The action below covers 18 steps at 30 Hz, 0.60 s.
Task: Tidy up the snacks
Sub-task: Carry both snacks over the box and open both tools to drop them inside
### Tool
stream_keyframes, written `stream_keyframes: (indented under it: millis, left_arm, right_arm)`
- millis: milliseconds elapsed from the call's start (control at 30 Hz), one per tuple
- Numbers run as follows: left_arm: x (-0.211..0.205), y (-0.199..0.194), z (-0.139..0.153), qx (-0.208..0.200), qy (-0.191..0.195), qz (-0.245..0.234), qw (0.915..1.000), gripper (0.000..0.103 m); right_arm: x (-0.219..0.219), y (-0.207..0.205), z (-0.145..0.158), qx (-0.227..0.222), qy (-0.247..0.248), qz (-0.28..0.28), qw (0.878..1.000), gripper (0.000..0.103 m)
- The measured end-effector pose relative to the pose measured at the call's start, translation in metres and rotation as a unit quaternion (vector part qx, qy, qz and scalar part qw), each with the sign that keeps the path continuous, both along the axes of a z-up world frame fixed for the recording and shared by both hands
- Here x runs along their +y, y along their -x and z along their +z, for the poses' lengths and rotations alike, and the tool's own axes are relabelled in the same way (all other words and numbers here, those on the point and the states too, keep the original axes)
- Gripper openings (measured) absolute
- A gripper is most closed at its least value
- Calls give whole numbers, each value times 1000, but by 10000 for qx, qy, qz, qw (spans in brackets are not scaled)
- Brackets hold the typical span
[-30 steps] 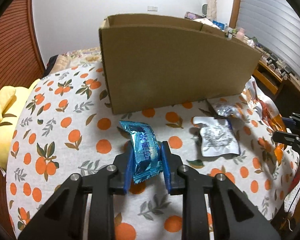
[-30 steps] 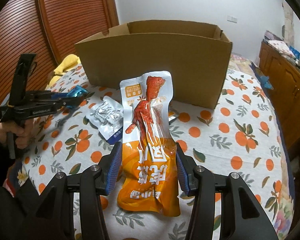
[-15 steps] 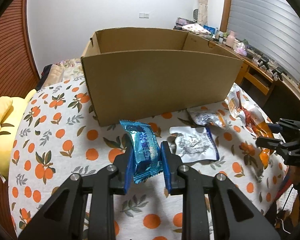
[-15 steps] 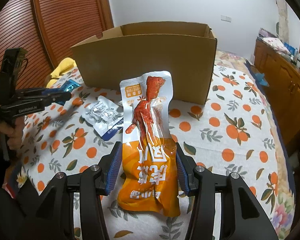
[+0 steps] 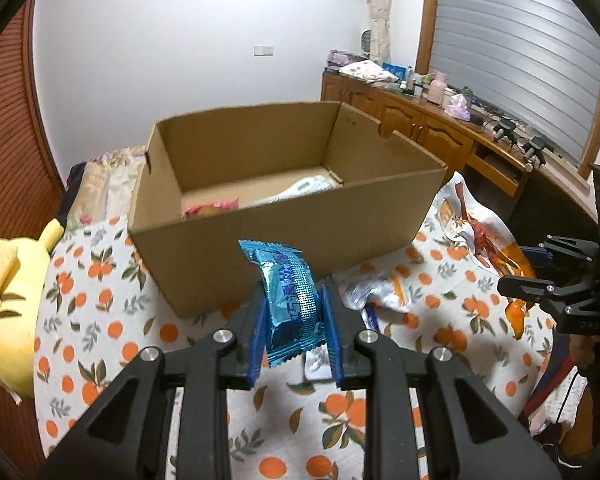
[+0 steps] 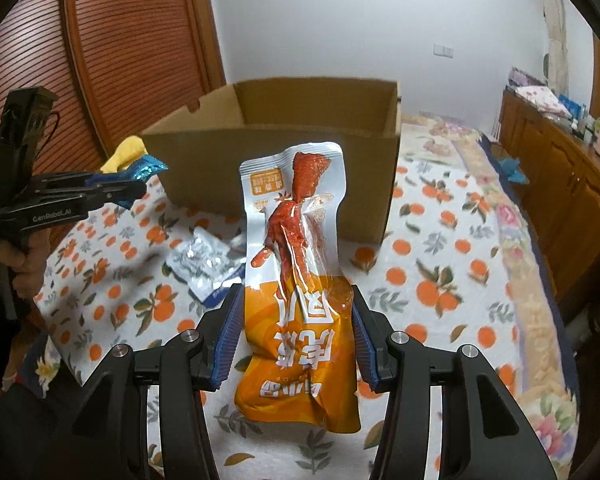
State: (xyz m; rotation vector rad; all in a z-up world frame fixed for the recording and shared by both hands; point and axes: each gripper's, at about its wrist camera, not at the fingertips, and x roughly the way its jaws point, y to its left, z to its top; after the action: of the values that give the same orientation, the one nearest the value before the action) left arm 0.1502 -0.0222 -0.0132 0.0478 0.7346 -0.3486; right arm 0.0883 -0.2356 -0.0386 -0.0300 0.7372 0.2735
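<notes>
My left gripper (image 5: 294,320) is shut on a shiny blue snack packet (image 5: 292,300), held in the air just in front of an open cardboard box (image 5: 284,240). Inside the box lie a pink packet (image 5: 212,208) and a white packet (image 5: 304,188). My right gripper (image 6: 296,336) is shut on a long orange and white snack pouch (image 6: 300,280), held upright in front of the same box (image 6: 284,168). The left gripper (image 6: 138,178) shows at the left of the right wrist view, and the right gripper (image 5: 520,268) at the right edge of the left wrist view.
Silver and white packets (image 6: 204,268) lie on the orange-patterned cloth (image 6: 440,264) before the box. A yellow plush toy (image 5: 8,276) rests at the cloth's left edge. A wooden cabinet (image 5: 440,132) with clutter runs along the right wall.
Both grippers have risen with their packets. The left wrist view now looks over the box's front wall into its inside, which was hidden a second ago.
</notes>
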Motion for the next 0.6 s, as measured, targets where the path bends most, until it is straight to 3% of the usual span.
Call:
stream_keyframes:
  millis: [600]
  left_arm:
    - [-4, -21, 40, -379, 23, -166, 9991, 24]
  right_arm:
    - [1, -12, 41, -407, 77, 113, 9991, 51]
